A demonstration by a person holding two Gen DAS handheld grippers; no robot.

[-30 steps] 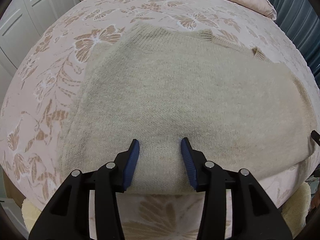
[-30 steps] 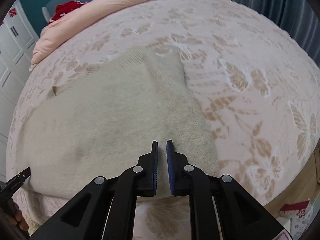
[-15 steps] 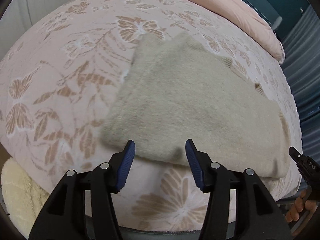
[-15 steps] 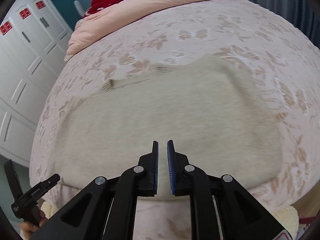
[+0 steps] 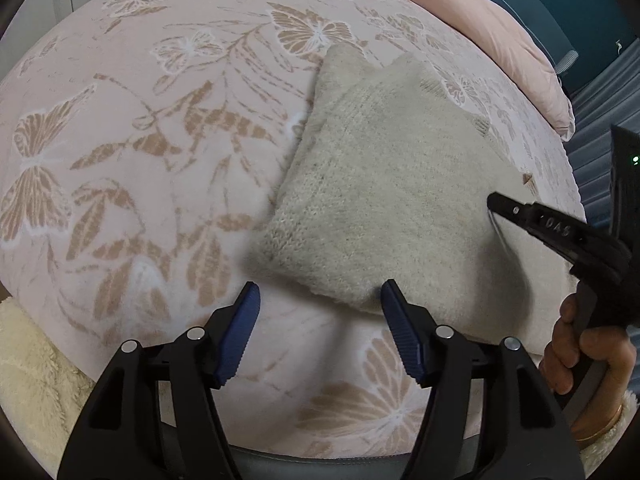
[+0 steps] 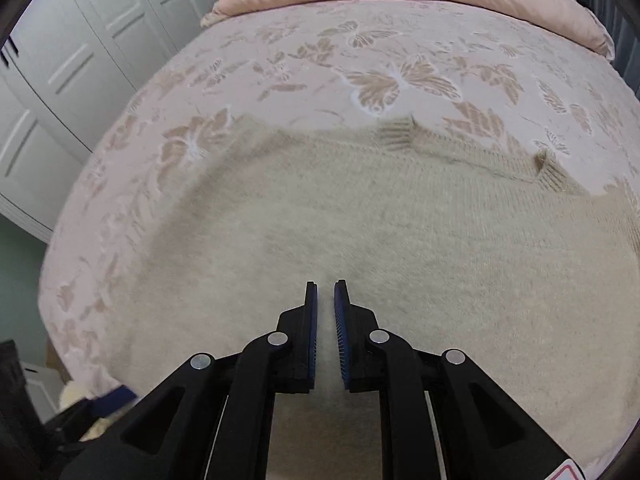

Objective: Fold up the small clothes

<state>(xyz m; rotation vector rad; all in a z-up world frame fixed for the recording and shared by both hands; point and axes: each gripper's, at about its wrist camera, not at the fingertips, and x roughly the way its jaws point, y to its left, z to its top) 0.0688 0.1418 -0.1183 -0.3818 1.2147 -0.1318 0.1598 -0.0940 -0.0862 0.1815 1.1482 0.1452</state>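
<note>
From the left wrist camera, a beige knitted sweater (image 5: 384,208) lies folded on a bed covered by a pink bedspread (image 5: 132,152) patterned with butterflies and leaves. The sweater's near left corner sits just ahead of the left hand-held gripper (image 5: 320,300), whose blue-padded jaws are spreading wider, released, with only that corner's edge and bare bedspread showing between them and nothing pressed. At the right edge a hand (image 5: 580,352) with a gold bangle holds the right hand-held gripper (image 5: 496,204), its black tip over the sweater's right part. A pink duvet (image 5: 500,36) lies bunched at the far end of the bed, and a cream fluffy rug (image 5: 28,364) shows at lower left.

From the right wrist camera, the sweater (image 6: 400,232) spreads across the near half of the bed, its ribbed neckline toward the far side. The right hand-held gripper (image 6: 325,284) hangs above the knit with its jaws slightly apart, a narrow gap between the pads and no fabric caught in them. White panelled wardrobe doors (image 6: 80,64) stand at left.
</note>
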